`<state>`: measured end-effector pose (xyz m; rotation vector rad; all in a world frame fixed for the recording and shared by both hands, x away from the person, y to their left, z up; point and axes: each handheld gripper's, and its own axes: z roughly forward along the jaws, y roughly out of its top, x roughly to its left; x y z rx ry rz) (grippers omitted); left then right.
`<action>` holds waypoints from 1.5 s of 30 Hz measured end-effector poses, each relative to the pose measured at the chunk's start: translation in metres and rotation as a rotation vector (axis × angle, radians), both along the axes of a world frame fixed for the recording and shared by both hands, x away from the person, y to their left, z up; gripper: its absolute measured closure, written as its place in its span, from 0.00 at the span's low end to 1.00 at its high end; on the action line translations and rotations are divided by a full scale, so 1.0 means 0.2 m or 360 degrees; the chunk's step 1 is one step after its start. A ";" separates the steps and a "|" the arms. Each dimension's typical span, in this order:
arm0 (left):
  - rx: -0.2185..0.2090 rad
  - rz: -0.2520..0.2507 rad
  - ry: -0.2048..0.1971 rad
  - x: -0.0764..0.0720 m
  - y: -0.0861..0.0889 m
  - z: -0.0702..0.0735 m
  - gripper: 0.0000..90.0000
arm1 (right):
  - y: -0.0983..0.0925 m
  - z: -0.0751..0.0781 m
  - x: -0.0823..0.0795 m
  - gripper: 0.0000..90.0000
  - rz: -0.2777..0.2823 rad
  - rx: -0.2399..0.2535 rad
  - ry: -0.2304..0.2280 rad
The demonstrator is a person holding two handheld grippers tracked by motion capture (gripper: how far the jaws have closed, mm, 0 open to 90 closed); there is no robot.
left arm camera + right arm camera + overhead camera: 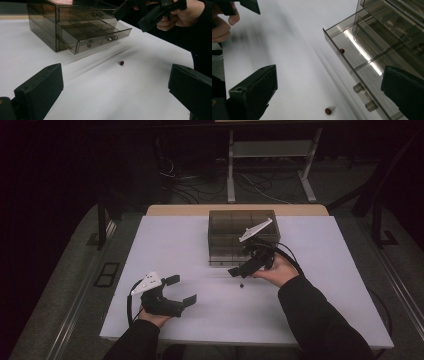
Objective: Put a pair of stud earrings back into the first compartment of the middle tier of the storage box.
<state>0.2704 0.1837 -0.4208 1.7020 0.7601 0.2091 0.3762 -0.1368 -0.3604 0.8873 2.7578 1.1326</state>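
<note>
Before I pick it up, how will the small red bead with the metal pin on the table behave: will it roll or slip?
The red bead looks round and lies loose on the smooth white table, so a push would probably roll it in a curve around its pin. It seems tiny beside the wide jaws of the left gripper, so it may slip out. It is probably very light.

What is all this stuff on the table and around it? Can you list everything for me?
Smoky transparent plastic drawer box: one, grey-brown, far middle of table, its lower drawer pulled out.
Small round red bead with a metal pin: one, on the table before the drawer.
Second red bead: one, inside the open drawer.
White table: one.
Metal frame and cables: grey, on the floor behind.
Left gripper: black, open, near left.
Right gripper: black, open, by the drawer.
</note>
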 end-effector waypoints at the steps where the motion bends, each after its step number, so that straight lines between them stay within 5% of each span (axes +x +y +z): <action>1: 0.0000 0.0000 0.0000 0.00 0.00 0.00 0.00 | -0.01 0.00 -0.01 0.00 -0.0003 0.0002 -0.0001; 20: 0.0003 0.0002 -0.0004 0.00 0.00 0.00 0.00 | -0.09 -0.14 -0.14 0.00 -0.0012 0.0027 0.0046; 36: 0.0006 0.0001 -0.0004 0.00 0.00 0.00 0.00 | -0.06 -0.30 -0.16 0.00 0.0014 -0.0032 0.0115; 45: 0.0004 0.0002 -0.0004 0.00 0.00 0.00 0.00 | -0.06 -0.37 -0.13 0.08 -0.0068 -0.0066 0.0115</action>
